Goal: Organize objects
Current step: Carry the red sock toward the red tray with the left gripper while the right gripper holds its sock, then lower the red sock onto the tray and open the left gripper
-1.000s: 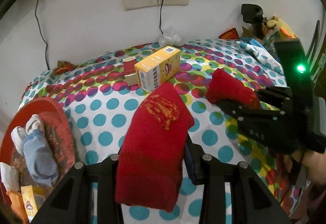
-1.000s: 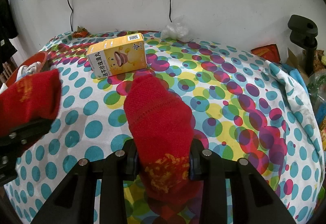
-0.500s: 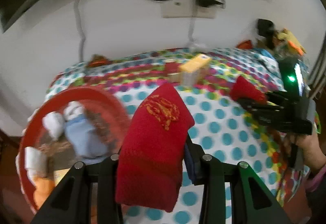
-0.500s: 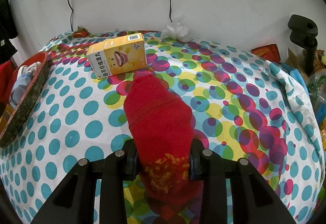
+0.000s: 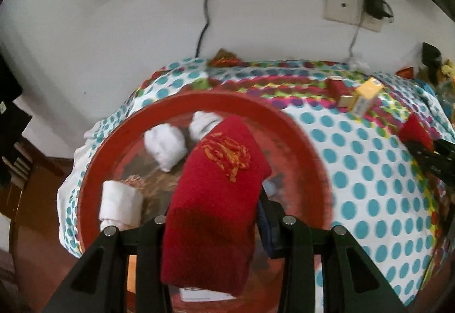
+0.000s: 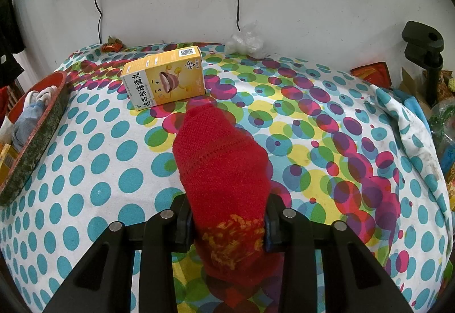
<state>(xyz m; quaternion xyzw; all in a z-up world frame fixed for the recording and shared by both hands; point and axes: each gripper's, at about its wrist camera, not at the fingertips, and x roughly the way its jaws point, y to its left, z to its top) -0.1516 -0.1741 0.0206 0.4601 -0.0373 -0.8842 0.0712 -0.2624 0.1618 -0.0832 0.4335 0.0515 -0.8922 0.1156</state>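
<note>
Left tongs [image 5: 212,223] clamped on red sock [image 5: 216,199], held above red tray [image 5: 310,148] with white socks [image 5: 165,145] inside. Right tongs [image 6: 227,223] clamped on second red sock [image 6: 224,165], over dotted bench [image 6: 99,170], right of tray, near yellow box [image 6: 165,80].

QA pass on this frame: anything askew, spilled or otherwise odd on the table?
Nothing spilled or damaged. Mildly odd: the yellow medicine box lies flat and skewed on the dotted cloth, outside the red tray that holds rolled socks. Crumpled clear plastic sits loose by the wall.
</note>
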